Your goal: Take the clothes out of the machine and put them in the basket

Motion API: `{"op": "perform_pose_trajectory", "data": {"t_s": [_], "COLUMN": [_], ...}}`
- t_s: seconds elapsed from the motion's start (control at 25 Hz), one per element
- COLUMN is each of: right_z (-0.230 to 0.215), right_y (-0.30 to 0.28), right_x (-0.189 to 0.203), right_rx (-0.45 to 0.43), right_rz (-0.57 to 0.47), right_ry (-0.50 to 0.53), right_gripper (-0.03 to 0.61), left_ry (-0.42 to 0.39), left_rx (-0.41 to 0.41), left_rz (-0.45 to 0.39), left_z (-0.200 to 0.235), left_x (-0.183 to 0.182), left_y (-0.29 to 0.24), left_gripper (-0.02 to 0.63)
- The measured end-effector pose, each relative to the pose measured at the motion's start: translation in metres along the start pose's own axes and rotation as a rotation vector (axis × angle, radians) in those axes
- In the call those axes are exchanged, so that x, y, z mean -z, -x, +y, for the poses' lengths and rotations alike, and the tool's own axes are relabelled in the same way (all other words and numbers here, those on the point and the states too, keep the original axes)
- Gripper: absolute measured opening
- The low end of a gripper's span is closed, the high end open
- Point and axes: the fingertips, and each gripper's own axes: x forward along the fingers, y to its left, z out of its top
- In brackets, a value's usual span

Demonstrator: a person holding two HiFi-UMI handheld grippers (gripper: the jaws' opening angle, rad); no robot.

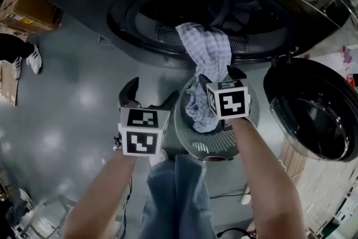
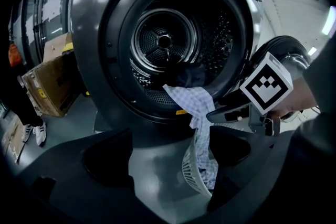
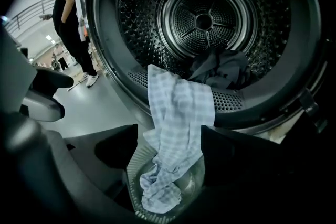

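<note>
Nearest the lens, the left gripper [image 1: 150,93] is held wide open and empty; the right gripper [image 1: 219,75] is closed on a pale blue checked cloth [image 1: 204,47]. One end is draped over the lip of the dark front-loading machine [image 1: 140,36], the other piled in the round grey slatted plastic basket [image 1: 210,145]. The upper end is best drawn clear of the lip before release. A dark grey garment [image 3: 220,68] lies in the drum.
</note>
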Motion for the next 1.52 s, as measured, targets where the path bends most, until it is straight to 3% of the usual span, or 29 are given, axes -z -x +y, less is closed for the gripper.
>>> {"op": "perform_pose_trajectory", "data": {"t_s": [0.32, 0.56, 0.6, 0.64, 0.8, 1.0, 1.52], "right_z": [-0.002, -0.006, -0.004, -0.002, -0.001, -0.006, 0.003], "right_y": [-0.050, -0.061, -0.061, -0.061, -0.051, -0.020, 0.079], "right_x": [0.008, 0.000, 0.001, 0.001, -0.008, -0.004, 0.008], "right_rx": [-0.033, -0.040, -0.049, -0.059, -0.043, -0.053, -0.117], "right_rz": [0.081, 0.073, 0.079, 0.086, 0.089, 0.096, 0.108], "right_ry": [0.126, 0.082, 0.065, 0.051, 0.039, -0.035, -0.076], "right_gripper": [0.359, 0.356, 0.285, 0.142, 0.043, 0.040, 0.040], "left_ry": [-0.004, -0.028, -0.034, -0.035, -0.012, 0.019, 0.130], "left_rx": [0.004, -0.004, -0.006, -0.007, 0.005, 0.004, -0.021], "left_rz": [-0.031, -0.011, -0.009, -0.010, -0.044, -0.031, -0.017], "left_z": [0.011, 0.013, 0.013, 0.014, 0.015, 0.009, -0.014], "left_x": [0.001, 0.006, 0.006, 0.006, -0.003, -0.004, -0.009], "left_y": [-0.036, -0.045, -0.045, -0.044, -0.037, -0.020, 0.044], "left_gripper": [0.456, 0.431, 0.424, 0.413, 0.386, 0.374, 0.350]}}
